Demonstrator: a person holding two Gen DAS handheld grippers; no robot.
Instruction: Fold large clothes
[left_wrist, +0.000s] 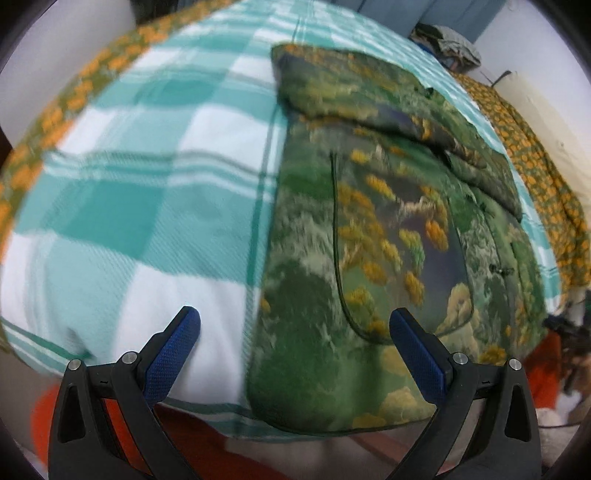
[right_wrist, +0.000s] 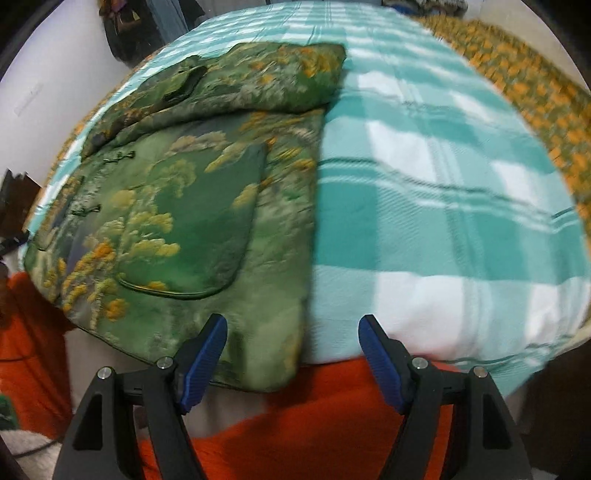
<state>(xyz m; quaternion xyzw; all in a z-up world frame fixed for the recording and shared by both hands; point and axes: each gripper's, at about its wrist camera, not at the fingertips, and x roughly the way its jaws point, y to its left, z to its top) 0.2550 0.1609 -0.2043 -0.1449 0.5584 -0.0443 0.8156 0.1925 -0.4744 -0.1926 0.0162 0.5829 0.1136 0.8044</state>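
A padded green jacket (left_wrist: 388, 229) with a yellow and green landscape print lies flat on a teal and white checked blanket (left_wrist: 147, 206), its sleeves folded across the top. In the left wrist view my left gripper (left_wrist: 295, 321) hangs open over the jacket's near left hem corner, nothing between its blue pads (left_wrist: 173, 354). In the right wrist view the jacket (right_wrist: 192, 206) fills the left half, and my right gripper (right_wrist: 293, 325) stands open above its near right hem corner, at the blanket's (right_wrist: 443, 221) front edge. Both grippers point steeply down.
An orange-flowered green cloth (left_wrist: 535, 162) borders the blanket on both sides. Orange fabric (right_wrist: 314, 424) lies below the bed's front edge. A heap of grey cloth (left_wrist: 450, 44) sits at the far end, with pale walls (right_wrist: 48, 81) beyond.
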